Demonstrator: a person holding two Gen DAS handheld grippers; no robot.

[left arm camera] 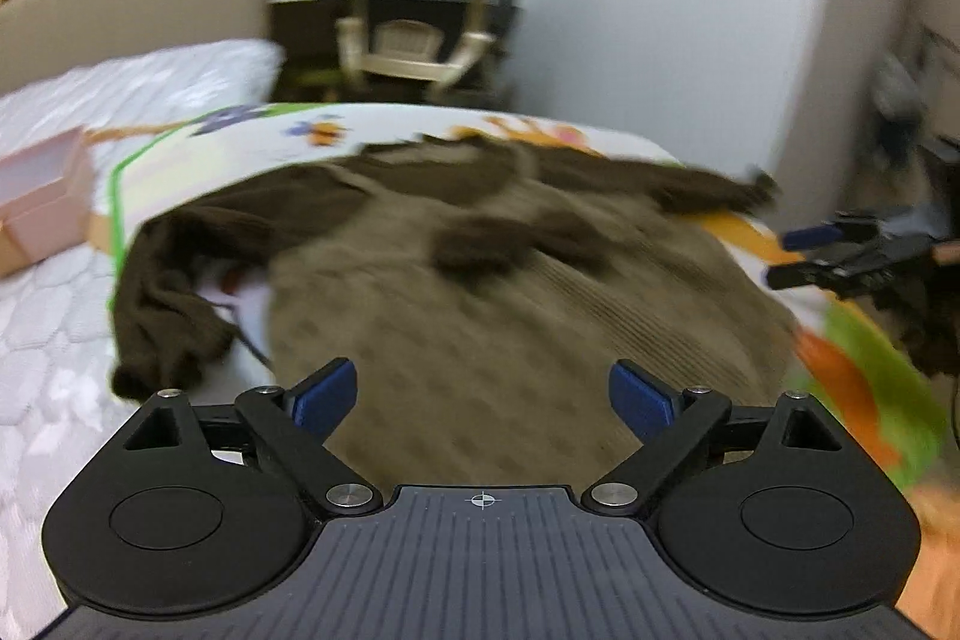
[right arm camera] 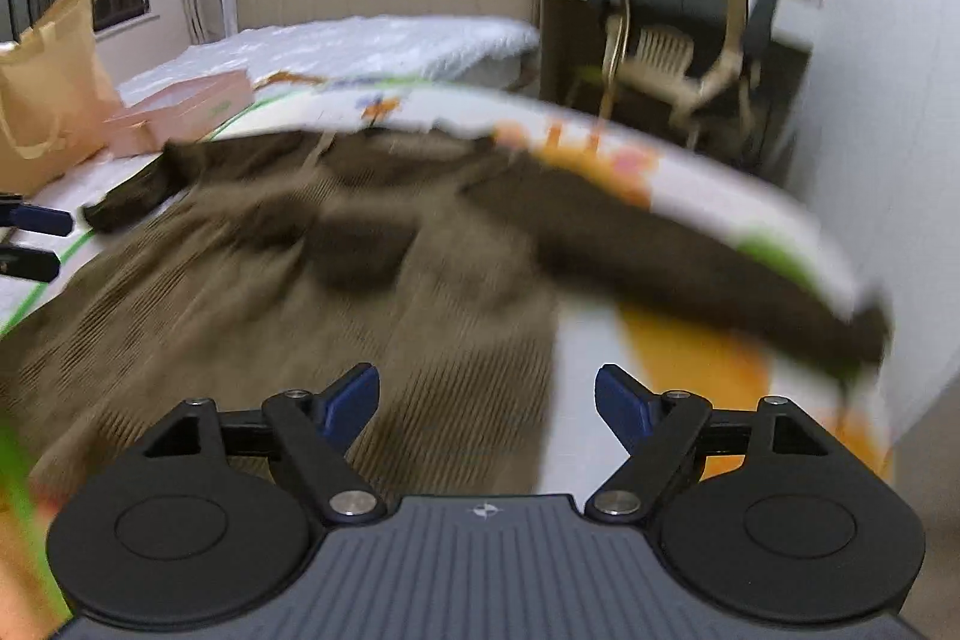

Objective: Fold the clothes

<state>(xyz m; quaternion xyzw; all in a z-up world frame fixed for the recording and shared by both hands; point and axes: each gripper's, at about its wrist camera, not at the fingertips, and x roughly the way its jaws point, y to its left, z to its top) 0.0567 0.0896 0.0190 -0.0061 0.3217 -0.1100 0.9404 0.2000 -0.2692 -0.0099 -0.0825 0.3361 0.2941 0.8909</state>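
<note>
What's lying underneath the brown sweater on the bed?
The brown sweater lies on a white printed sheet with orange, green and cartoon patterns, spread over the quilted mattress. The print directly beneath the sweater is covered, so anything else under it can't be seen.

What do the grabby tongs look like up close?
Each of the tongs, left and right, has two blue fingertips on black arms with silver screws, two round black discs, and a ridged grey body with a tiny white crosshair mark.

Motion-blurred brown sweater [left arm camera: 480,280], smeared chair [left arm camera: 414,34], patterned mat [right arm camera: 690,352] cut off at edge
</note>
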